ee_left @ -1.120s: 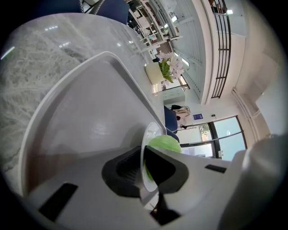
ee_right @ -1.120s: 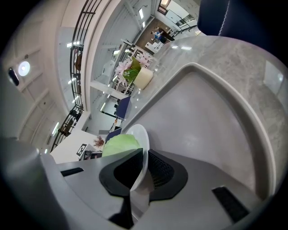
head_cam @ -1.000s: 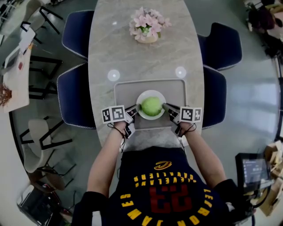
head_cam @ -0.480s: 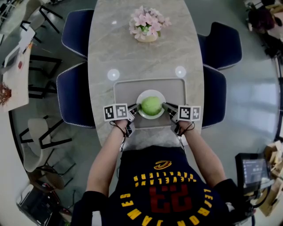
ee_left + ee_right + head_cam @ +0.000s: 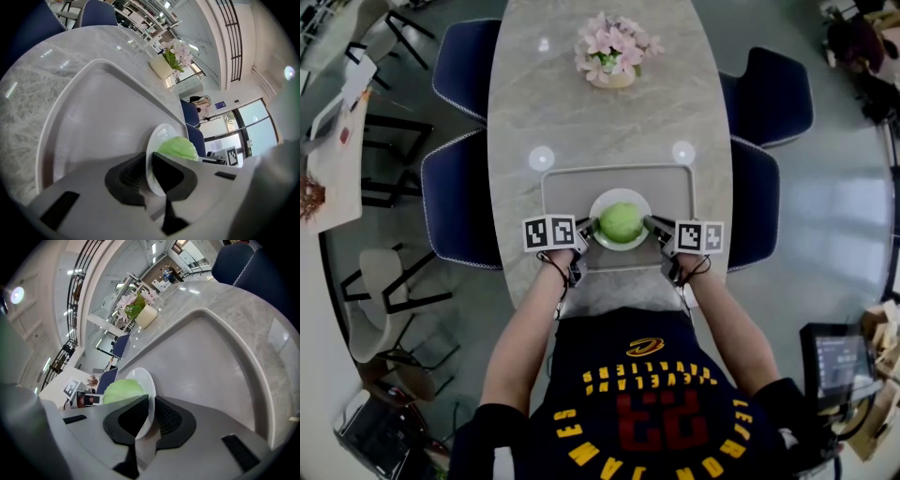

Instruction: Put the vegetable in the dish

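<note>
Gripping a white dish [image 5: 601, 201] from both sides, we sit at the near end of a long marble table [image 5: 609, 112]. The left gripper [image 5: 589, 226] has its two dark jaws closed on the dish's left rim, one jaw above the rim and one below, as the left gripper view shows. The right gripper [image 5: 650, 224] clamps the opposite rim the same way, the thin white edge running between its ribbed pads in the right gripper view. The vegetable [image 5: 621, 223], a round pale green head of leaves, lies in the middle of the dish, between the two grippers and touching neither. The dish is over the near middle of a grey tray [image 5: 572, 187] with a raised edge, which lies square in front of us; we cannot tell whether the dish rests on the tray or is held just off it. At the far end of the table stands a pot of pink flowers [image 5: 612, 47]. Dark blue chairs [image 5: 464, 70] line the table's left and right sides.
</note>
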